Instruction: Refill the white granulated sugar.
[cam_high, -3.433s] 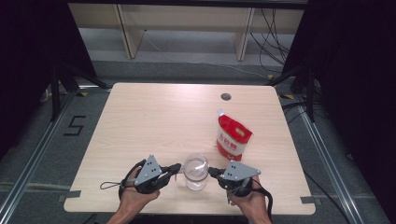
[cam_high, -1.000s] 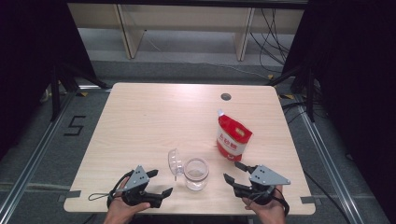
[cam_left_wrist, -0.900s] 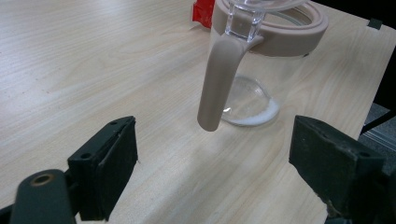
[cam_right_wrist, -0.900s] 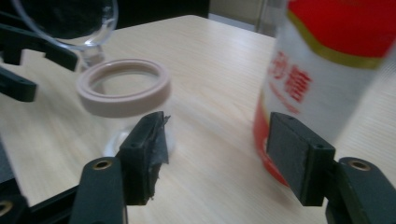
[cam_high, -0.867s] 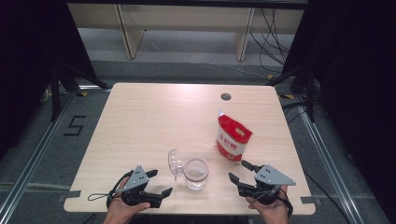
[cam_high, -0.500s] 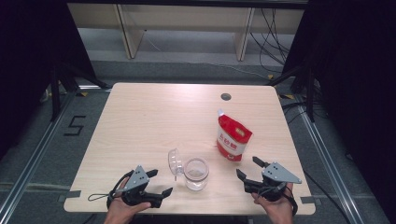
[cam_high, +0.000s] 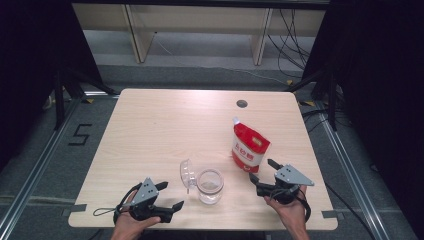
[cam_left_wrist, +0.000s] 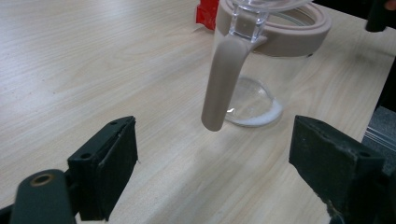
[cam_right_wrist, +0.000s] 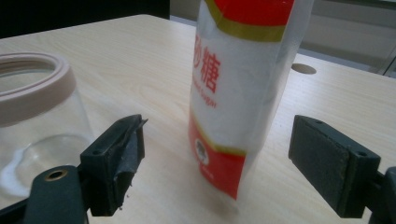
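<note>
Nearest me, my left gripper (cam_high: 169, 196) sits at the front edge of the table (cam_high: 150, 130), jaws spread wide with nothing between them. In the left gripper view they frame bare wood, and the jar's beige latch hangs down just ahead of them, not touched. My right gripper (cam_high: 264, 171) is near the front right edge, pointing up-left toward the bag; its jaws have just been opening and now stand wide with nothing gripped. In the right gripper view the bag (cam_right_wrist: 243, 88) stands ahead of the gap, clear of both pads.

Between the two grippers stands the glass jar (cam_high: 210, 186), upright, close to the table's front. Its clear lid (cam_high: 187, 173) is swung open and stands up at the jar's left side. A thin ring of white shows at the bottom of the glass in the left gripper view.

Just beyond and to the right of the jar stands the red and white bag of sugar (cam_high: 248, 148), leaning a little. Farther back, a dark round hole (cam_high: 242, 103) lies in the tabletop near the far edge.
</note>
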